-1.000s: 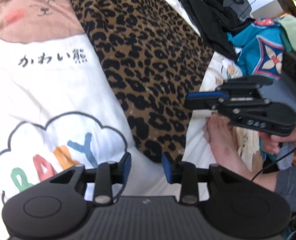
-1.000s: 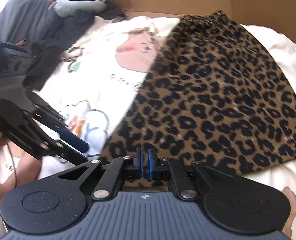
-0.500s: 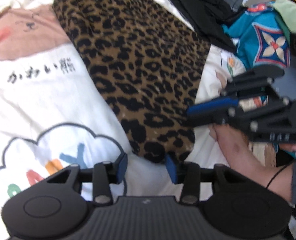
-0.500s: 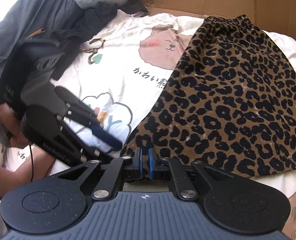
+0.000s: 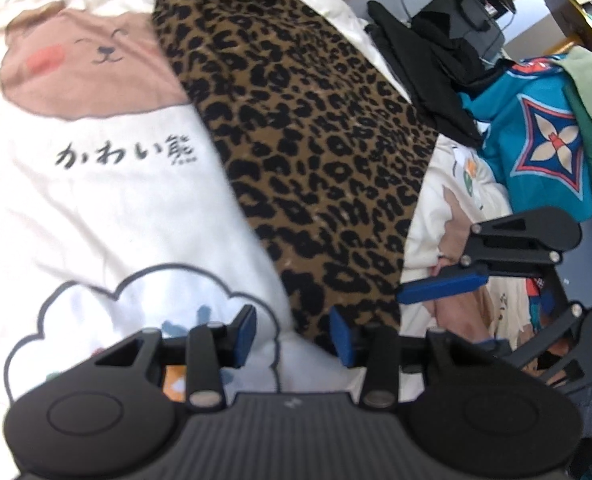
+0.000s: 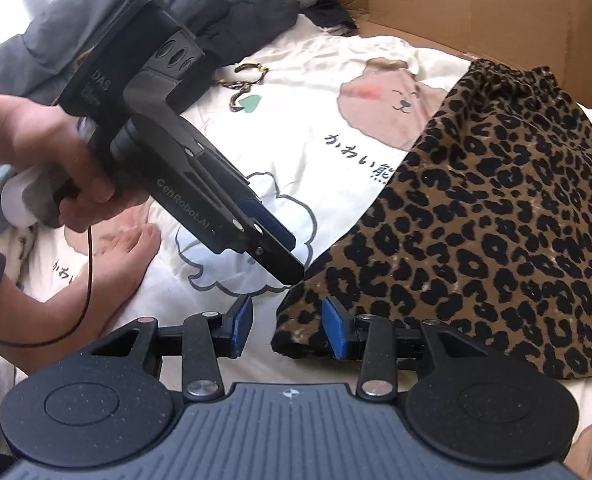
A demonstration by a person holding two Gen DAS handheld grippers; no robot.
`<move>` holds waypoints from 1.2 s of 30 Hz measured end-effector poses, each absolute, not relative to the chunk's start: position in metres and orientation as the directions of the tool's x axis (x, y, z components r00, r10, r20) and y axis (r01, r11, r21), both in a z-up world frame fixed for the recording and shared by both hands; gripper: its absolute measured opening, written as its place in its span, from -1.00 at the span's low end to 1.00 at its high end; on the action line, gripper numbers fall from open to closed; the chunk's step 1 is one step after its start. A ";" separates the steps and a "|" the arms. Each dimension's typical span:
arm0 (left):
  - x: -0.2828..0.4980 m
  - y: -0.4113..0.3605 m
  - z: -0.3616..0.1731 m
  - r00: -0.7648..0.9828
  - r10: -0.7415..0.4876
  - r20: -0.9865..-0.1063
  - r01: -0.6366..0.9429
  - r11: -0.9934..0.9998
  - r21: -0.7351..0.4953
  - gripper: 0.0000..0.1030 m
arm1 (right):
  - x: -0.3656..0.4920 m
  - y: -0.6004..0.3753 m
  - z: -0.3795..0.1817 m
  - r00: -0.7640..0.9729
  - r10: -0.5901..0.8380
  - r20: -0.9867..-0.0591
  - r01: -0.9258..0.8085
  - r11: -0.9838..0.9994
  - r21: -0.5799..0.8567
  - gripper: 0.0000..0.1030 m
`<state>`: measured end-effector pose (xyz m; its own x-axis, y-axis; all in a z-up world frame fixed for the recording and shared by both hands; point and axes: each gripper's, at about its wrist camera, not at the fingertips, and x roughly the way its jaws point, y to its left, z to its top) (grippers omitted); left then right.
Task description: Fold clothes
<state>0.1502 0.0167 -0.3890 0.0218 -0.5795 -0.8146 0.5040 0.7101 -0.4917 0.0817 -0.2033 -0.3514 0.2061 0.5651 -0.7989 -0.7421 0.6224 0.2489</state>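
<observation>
Leopard-print skirt [image 6: 495,216] lies flat across the right of my right view on the white blanket [image 6: 315,92], its near corner between my right gripper [image 6: 287,326], whose jaws have just been opening and grip nothing, while my left gripper [image 5: 292,338] hovers half open, empty, at the hem.

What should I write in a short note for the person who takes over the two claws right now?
Left claw: open, holding nothing, just above the near corner of the leopard-print garment.
Right claw: jaws have just been opening; now open, the garment's near corner lies loose beside its right pad, not pinched.
Garment: lies flat, folded lengthwise, on the cream bear-print blanket, waistband at the far end near the cardboard box.
Done: a lengthwise fold, it seems.
Left: probably fold the garment across, then set it aside.
</observation>
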 end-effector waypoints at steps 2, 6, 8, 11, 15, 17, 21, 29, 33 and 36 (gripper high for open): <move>0.150 0.020 -0.391 0.020 -0.580 -0.814 0.496 0.713 -0.496 -0.18 | 0.081 -0.200 -0.352 0.204 0.569 -0.797 -0.747 0.616 0.249 -0.11; 0.147 0.024 -0.393 0.020 -0.586 -0.810 0.485 0.714 -0.505 -0.18 | 0.079 -0.193 -0.354 0.181 0.586 -0.790 -0.758 0.595 0.267 -0.12; 0.147 0.028 -0.394 0.022 -0.584 -0.811 0.476 0.720 -0.505 -0.19 | 0.078 -0.190 -0.359 0.161 0.586 -0.794 -0.762 0.585 0.277 -0.12; 0.146 0.036 -0.396 0.027 -0.578 -0.816 0.462 0.731 -0.503 -0.20 | 0.078 -0.184 -0.374 0.138 0.554 -0.821 -0.759 0.592 0.271 -0.12; 0.147 0.042 -0.398 0.031 -0.575 -0.818 0.451 0.738 -0.502 -0.20 | 0.077 -0.180 -0.386 0.144 0.506 -0.850 -0.765 0.602 0.229 -0.15; 0.147 0.042 -0.398 0.027 -0.574 -0.818 0.454 0.737 -0.501 -0.20 | 0.078 -0.180 -0.389 0.146 0.492 -0.858 -0.768 0.604 0.215 -0.15; 0.144 0.039 -0.398 0.018 -0.574 -0.818 0.473 0.726 -0.499 -0.20 | 0.075 -0.177 -0.394 0.152 0.470 -0.869 -0.792 0.584 0.178 -0.15; 0.141 0.035 -0.400 0.003 -0.573 -0.820 0.483 0.719 -0.500 -0.20 | 0.075 -0.177 -0.394 0.197 0.431 -0.881 -0.814 0.573 0.098 -0.57; 0.141 0.031 -0.399 0.000 -0.571 -0.821 0.495 0.713 -0.497 -0.20 | 0.086 -0.191 -0.382 0.167 0.485 -0.859 -0.752 0.626 0.208 -0.82; 0.138 0.023 -0.397 -0.013 -0.580 -0.814 0.513 0.695 -0.504 -0.20 | 0.096 -0.206 -0.375 0.170 0.519 -0.838 -0.690 0.669 0.274 -0.94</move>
